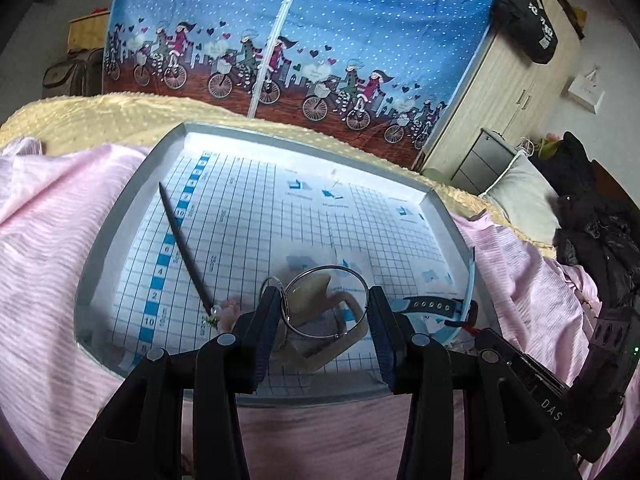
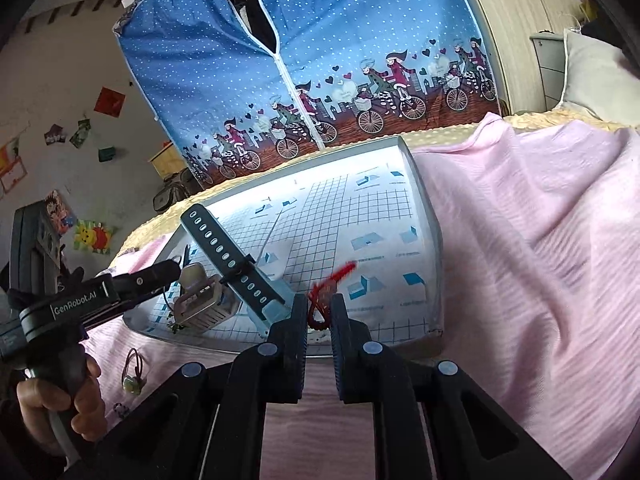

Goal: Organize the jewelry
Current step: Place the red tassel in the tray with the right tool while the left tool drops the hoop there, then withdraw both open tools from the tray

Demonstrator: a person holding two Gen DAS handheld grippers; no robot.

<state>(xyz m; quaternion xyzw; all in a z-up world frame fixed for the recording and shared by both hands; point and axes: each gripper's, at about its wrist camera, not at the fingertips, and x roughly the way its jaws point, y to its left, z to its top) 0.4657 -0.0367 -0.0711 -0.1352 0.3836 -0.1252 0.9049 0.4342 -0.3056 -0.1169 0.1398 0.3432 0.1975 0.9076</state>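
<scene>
Both grippers over the tray (image 1: 120, 208) on the pink blanket (image 2: 540, 220).

Left gripper (image 1: 324, 312) reaches level over the near rim, its jaws apart around a metal ring (image 1: 328, 300) and a beige basket (image 2: 198, 300). Right gripper (image 2: 320, 312) points forward, its jaws nearly together on a red cord (image 2: 334, 276) beside a watch strap (image 2: 228, 256). A hairpin (image 1: 184, 248) lies in the tray.

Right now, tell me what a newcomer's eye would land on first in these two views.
First, the blue wardrobe cover printed with cyclists, filling the background behind the bed. Then the grid-printed tray lying on the pink blanket, with a silver bangle between the open fingers of the left gripper and a long dark hairpin towards the tray's left side. In the right wrist view, the right gripper has a red cord between its fingers, beside a watch strap.
</scene>
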